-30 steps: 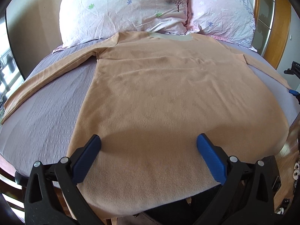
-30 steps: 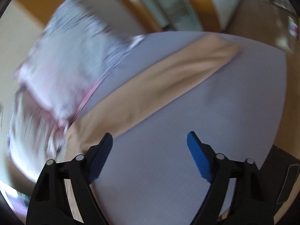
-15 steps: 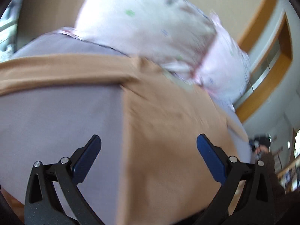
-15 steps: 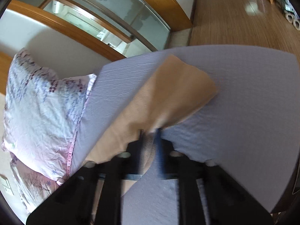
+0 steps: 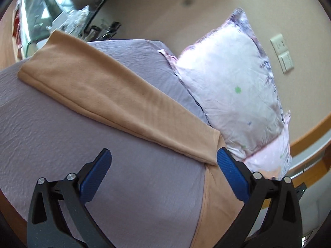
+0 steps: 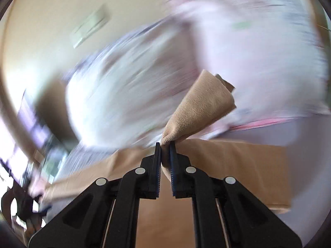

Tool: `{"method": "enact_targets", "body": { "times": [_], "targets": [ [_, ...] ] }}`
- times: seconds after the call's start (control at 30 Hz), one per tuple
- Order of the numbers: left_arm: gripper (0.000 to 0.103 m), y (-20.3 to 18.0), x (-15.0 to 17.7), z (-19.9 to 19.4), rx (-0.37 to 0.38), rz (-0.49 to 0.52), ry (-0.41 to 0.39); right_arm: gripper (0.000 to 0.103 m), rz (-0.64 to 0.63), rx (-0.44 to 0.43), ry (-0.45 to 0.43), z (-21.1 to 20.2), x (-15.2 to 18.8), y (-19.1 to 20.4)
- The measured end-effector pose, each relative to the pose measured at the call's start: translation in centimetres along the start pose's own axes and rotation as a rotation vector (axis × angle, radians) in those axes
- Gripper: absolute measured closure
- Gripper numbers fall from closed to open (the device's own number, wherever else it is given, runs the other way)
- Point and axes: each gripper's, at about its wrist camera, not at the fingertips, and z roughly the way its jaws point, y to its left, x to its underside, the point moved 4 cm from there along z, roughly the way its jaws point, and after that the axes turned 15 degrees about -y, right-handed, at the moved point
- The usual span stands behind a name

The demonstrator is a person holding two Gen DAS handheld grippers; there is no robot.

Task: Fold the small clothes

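Left wrist view first: the left gripper (image 5: 162,167) hangs over the bed (image 5: 62,144) with its blue fingers spread wide, nothing between them. Ahead of it the left sleeve (image 5: 115,101) of the tan shirt lies flat and straight on the grey sheet, running from its cuff at the far bed edge to the armpit just by the right-hand finger. A flowered pillow (image 5: 231,95) leans against the wall beyond it. A strip of the shirt's body shows below that finger.

Over to the right wrist view, badly smeared by motion: the right gripper (image 6: 165,150) is clamped tight on the end of the other sleeve (image 6: 198,111), which stands up from the pinch in a loose cone. Below it the shirt's body (image 6: 227,165) lies spread on the bed, pillows a blur behind.

My read: this is the sleeve-folding step. The right side wants its sleeve carried across and laid flat on the shirt's body; the left needs to come down and pinch its sleeve, probably near the cuff.
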Motion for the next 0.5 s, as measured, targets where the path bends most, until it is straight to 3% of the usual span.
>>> {"method": "enact_targets", "body": {
  "times": [0.07,0.13,0.2,0.23,0.27,0.5],
  "targets": [
    [0.003,0.8,-0.2,0.4,-0.033,-0.032,0.006,0.089,-0.069,-0.090,0.211,4.3,4.8,5.3],
    [0.003,1.5,-1.0,0.4,-0.065,-0.047,-0.006,0.083,-0.080,-0.139,0.314,5.9,7.4,7.6],
    [0.003,2.1,-1.6,0.5,-0.092,-0.087,-0.009,0.062,-0.072,-0.159,0.292,5.4,8.0,8.3],
    [0.003,2.4,-1.9,0.6,-0.103,-0.106,-0.011,0.041,-0.059,-0.151,0.263,4.8,7.7,7.9],
    [0.003,2.7,-2.4,0.8,-0.120,-0.134,-0.017,0.029,-0.046,-0.145,0.243,4.6,7.1,7.3],
    [0.008,3.7,-4.0,1.8,-0.178,-0.247,-0.034,0.022,0.055,-0.118,0.161,-0.8,5.7,2.3]
  ]
}}
